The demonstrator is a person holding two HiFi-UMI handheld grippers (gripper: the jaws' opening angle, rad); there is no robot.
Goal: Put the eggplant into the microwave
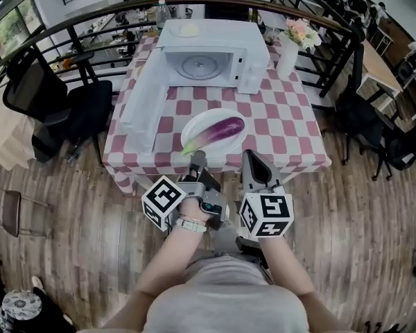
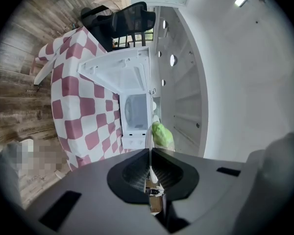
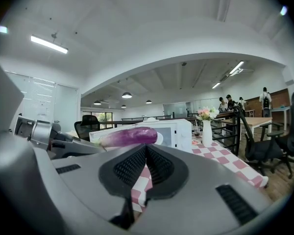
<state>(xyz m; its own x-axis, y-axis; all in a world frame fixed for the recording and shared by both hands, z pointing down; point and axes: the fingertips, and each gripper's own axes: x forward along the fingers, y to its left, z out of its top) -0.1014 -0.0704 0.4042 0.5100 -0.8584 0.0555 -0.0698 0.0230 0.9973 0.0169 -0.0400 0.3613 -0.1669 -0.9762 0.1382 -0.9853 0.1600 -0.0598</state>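
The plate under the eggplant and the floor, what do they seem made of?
Plate: likely glazed ceramic, white and smooth with a slight sheen; could be plastic. Floor: wood or wood-look planks, with brown grain and visible seams.

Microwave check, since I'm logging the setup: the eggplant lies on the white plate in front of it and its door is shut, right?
No. The microwave door stands open, swung out to the left in the head view. The eggplant does lie on the white plate in front of it.
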